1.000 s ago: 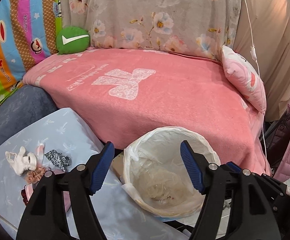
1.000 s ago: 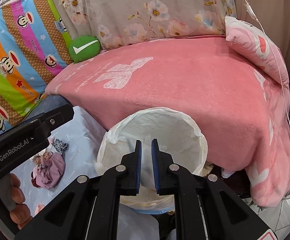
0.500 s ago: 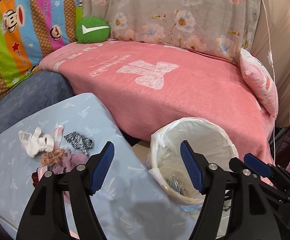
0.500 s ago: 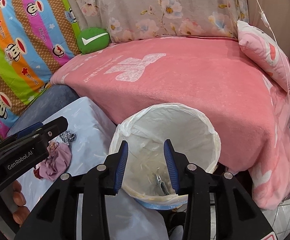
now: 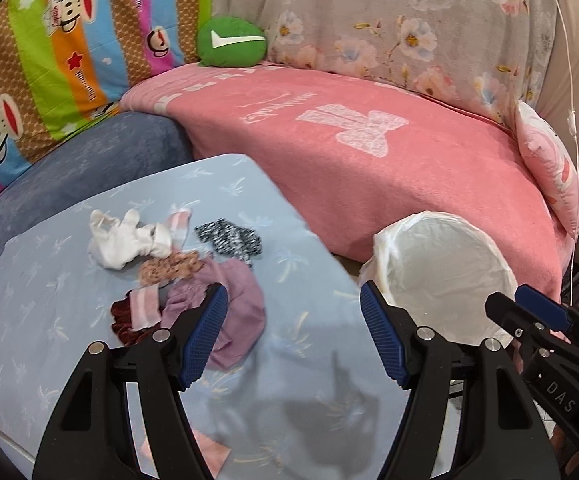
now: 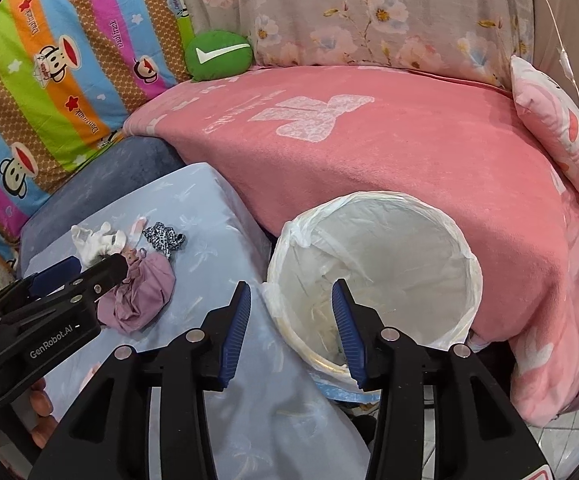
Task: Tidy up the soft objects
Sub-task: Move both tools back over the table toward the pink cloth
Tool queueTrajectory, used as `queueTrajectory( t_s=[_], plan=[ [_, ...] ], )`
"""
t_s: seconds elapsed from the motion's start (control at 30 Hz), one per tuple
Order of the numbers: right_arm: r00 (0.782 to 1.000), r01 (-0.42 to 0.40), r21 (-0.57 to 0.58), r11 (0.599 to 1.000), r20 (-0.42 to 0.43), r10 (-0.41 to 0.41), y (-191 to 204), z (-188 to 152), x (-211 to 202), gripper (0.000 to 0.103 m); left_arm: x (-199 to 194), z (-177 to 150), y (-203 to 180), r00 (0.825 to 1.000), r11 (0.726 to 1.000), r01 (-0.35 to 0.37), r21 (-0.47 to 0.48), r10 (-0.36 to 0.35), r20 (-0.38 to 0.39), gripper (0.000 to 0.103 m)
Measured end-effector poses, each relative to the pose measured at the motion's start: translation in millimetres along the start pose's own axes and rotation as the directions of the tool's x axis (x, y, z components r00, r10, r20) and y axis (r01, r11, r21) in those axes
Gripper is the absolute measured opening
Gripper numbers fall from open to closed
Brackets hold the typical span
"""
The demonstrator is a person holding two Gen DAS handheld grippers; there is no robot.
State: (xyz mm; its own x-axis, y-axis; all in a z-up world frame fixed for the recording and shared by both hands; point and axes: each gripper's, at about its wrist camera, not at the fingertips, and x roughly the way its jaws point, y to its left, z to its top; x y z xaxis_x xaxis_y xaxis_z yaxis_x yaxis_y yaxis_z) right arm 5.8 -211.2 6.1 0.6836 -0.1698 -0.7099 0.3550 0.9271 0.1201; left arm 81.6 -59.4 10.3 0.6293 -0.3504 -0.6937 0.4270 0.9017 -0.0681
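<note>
White piece [image 5: 129, 242]: a crumpled soft item with small projecting ends, lay at the far left of the pile on the light blue surface [image 5: 49, 280].
Black-and-white patterned piece [image 5: 229, 240]: bunched, lay at the far right of the pile, just right of the white one.
Brown spotted piece [image 5: 169, 270]: small and ruffled, sat in the middle, touching the white piece and the mauve one.
Mauve cloth [image 5: 237, 320]: the largest, loosely heaped, lay nearest in the pile.
Dark red piece [image 5: 123, 326]: lay at the near left edge, partly under a pink-and-white striped strip [image 5: 145, 306].
Lined bin [image 6: 373, 276]: round, open-topped, white bag folded over its rim, stood right of the pile.
</note>
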Motion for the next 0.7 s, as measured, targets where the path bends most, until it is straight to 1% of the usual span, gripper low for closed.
queueTrajectory(
  t_s=[0.07, 0.2, 0.3, 0.5, 0.7],
  plan=[
    [1.000, -0.005, -0.014, 1.000, -0.004, 0.005, 7, -2, 0, 0.046, -1, -5, 10, 1.000, 1.000, -0.013, -0.013, 0.013, -0.007, 0.066],
    [1.000, -0.018, -0.040, 0.999, -0.013, 0.018, 23, -6, 1, 0.047, -4, -17, 27, 0.999, 0.999, -0.041, -0.028, 0.040, -0.015, 0.073],
    [0.999, -0.029, -0.053, 0.998, -0.021, 0.028, 34, -10, 2, 0.048, -6, -27, 42, 0.998, 0.997, -0.063, -0.044, 0.062, -0.028, 0.076],
    [0.998, -0.052, -0.079, 0.996, -0.037, 0.049, 55, -21, 6, 0.048, -4, -50, 73, 0.993, 0.992, -0.097, -0.079, 0.091, -0.078, 0.077],
    [0.996, -0.072, -0.105, 0.992, -0.058, 0.066, 75, -32, 10, 0.048, 0, -78, 96, 0.983, 0.987, -0.130, -0.094, 0.116, -0.144, 0.078]
  ],
)
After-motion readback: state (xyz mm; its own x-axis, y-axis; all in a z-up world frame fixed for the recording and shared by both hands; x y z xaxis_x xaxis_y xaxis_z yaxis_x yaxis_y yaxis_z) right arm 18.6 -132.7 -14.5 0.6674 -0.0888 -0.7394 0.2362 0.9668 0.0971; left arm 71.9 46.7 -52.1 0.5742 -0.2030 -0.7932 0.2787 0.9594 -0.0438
